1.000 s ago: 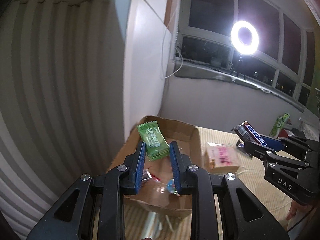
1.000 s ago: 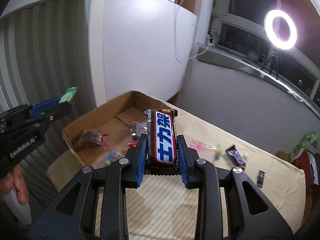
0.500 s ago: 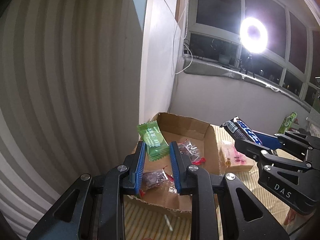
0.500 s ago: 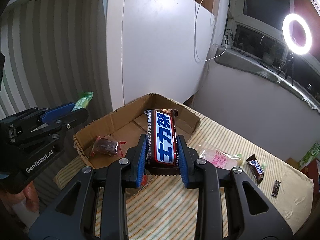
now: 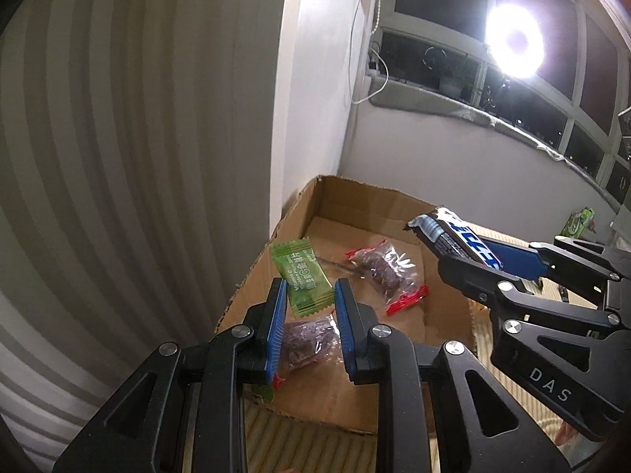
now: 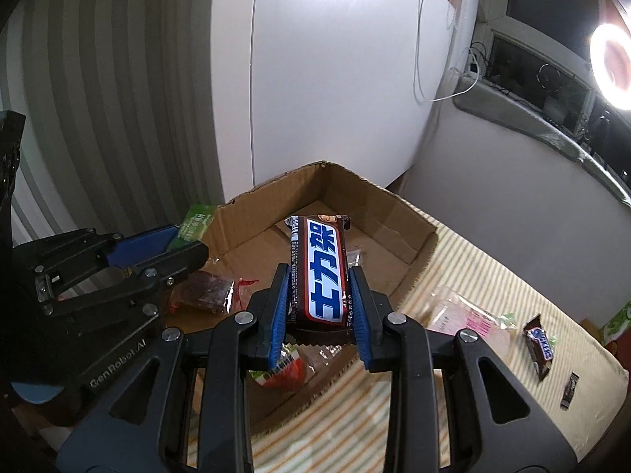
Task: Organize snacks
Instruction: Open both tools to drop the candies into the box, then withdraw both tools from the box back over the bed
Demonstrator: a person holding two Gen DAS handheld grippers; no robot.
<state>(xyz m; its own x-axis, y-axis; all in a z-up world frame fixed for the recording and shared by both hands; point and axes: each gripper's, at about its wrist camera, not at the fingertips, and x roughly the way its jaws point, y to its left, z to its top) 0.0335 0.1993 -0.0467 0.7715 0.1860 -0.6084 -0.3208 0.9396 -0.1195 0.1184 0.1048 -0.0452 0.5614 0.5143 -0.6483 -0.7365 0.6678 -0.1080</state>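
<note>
Over the box (image 5: 355, 213) now, both grippers (lower).

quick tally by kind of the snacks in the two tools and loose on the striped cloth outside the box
large chocolate bar, in the right tool: 1
green sachet, in the left tool: 1
pink and clear packet: 1
small snickers bar: 1
tiny dark candy: 1
total: 5
the green pack past the cloth's far edge is not counted
</note>
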